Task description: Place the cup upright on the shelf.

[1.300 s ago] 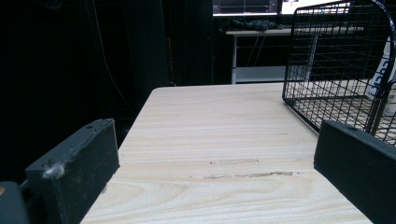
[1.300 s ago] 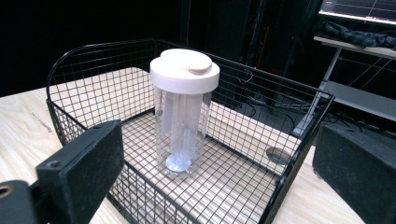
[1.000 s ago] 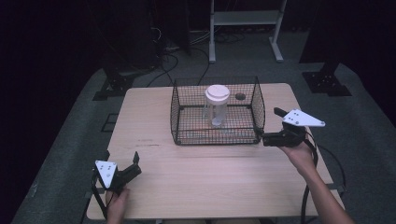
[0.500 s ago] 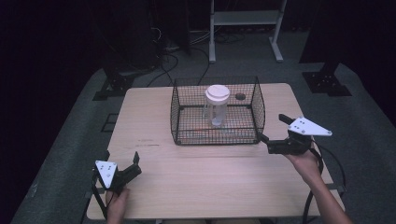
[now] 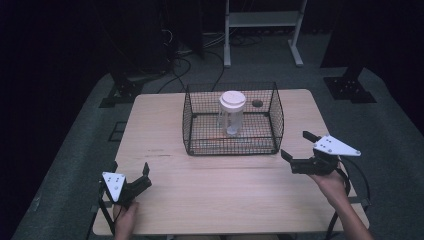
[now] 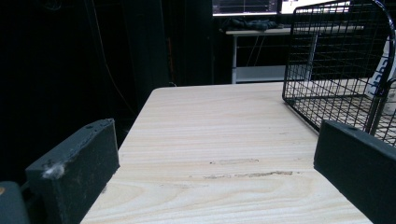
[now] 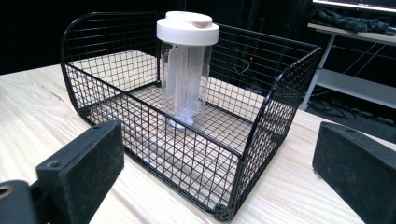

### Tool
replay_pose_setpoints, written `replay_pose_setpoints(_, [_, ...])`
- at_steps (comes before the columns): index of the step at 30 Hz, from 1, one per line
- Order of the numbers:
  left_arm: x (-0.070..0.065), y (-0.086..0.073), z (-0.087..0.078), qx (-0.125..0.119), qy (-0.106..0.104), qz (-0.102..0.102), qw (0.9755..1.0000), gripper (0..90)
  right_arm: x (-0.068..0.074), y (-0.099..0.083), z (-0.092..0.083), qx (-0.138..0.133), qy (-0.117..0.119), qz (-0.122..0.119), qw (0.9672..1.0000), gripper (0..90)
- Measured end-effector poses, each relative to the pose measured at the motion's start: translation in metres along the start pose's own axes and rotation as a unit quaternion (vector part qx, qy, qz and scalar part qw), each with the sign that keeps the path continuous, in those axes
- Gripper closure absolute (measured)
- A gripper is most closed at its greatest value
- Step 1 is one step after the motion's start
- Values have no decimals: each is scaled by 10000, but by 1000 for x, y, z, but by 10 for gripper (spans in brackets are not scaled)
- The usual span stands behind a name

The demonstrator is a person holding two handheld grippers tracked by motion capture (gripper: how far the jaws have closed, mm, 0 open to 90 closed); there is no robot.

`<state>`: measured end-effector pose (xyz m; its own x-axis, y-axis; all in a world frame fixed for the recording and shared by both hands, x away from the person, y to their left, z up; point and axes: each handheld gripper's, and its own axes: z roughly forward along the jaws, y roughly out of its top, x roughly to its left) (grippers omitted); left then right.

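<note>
Our right gripper point(image 5: 299, 151), jaws wide apart and empty, sits right of the wire basket point(image 5: 232, 145) at center frame, which holds the clear jar point(image 5: 231, 113). Our left gripper point(image 5: 131, 175), also agape, rests lower left on the tabletop point(image 5: 225, 195).

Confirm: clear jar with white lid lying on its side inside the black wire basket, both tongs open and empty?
Not quite. The clear jar stands upright in the black wire basket, its white lid on top, as the right gripper view shows. The rest holds: the left tongs and right tongs are open and empty.
</note>
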<state>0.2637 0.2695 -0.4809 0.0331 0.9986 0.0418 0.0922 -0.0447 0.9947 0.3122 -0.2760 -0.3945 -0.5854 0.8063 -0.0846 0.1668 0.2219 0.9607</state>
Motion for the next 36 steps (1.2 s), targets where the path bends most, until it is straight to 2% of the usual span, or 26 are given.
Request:
replay_pose_setpoints(19, [0,0,0,-3,8,12,10000,0,3,-22,-13,19,-47,107,9999,16])
replay_pose_setpoints(26, [-1,0,0,-2,14,15,10000,0,3,-29,-19,38,-135,127,9998,16])
replay_pose_setpoints(36, [-1,0,0,-1,17,21,10000,0,7,-48,-26,53,-208,260,9994,15])
